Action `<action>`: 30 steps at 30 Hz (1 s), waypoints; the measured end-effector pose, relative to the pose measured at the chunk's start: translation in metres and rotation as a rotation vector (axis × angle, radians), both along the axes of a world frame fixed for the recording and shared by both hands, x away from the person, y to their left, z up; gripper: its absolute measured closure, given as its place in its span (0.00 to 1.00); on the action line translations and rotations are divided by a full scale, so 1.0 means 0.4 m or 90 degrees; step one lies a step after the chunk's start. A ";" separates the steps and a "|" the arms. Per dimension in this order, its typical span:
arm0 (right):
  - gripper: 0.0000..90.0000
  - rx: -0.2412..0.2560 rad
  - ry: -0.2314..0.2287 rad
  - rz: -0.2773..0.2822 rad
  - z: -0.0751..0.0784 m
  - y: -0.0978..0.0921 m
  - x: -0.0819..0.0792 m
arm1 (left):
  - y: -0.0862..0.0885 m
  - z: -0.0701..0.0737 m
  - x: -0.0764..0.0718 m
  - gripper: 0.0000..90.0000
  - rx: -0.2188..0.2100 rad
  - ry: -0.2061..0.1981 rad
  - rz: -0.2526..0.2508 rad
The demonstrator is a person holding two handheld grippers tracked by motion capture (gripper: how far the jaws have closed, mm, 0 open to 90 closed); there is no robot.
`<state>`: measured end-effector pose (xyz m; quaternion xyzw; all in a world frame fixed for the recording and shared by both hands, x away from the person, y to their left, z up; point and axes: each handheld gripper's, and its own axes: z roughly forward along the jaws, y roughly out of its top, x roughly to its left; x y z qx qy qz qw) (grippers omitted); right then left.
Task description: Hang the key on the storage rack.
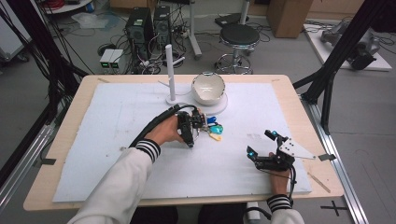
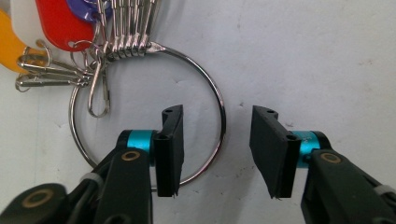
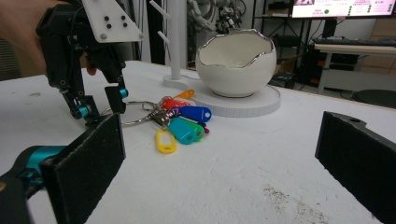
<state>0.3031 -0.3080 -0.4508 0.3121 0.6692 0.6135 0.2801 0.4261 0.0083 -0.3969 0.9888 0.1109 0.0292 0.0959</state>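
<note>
Left gripper view — left gripper (image 2: 217,149) open astride key ring (image 2: 222,116), pre-grasp — closure needed; right gripper (image 1: 261,142) open, idle.

Grey floor, black stool (image 1: 239,35), computer towers (image 1: 148,25) behind the wooden table (image 1: 56,140).

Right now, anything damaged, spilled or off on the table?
Two small things. A dark gritty smudge soils the white mat near the right tool. The white bowl has a jagged rim, eggshell-like, possibly by design. The key ring lies flat, tags fanned out.
</note>
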 end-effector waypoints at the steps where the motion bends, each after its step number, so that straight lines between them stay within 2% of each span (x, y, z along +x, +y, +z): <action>1: 0.01 0.001 0.000 0.000 0.000 0.000 0.000 | -0.001 0.000 0.000 0.64 0.004 0.000 0.000; 15: 0.01 0.003 0.002 0.000 0.000 0.000 0.000 | -0.012 -0.006 0.001 0.81 0.030 0.006 0.014; 30: 0.01 0.004 0.003 0.002 0.000 0.000 0.000 | -0.018 -0.013 -0.001 0.92 0.048 0.014 0.020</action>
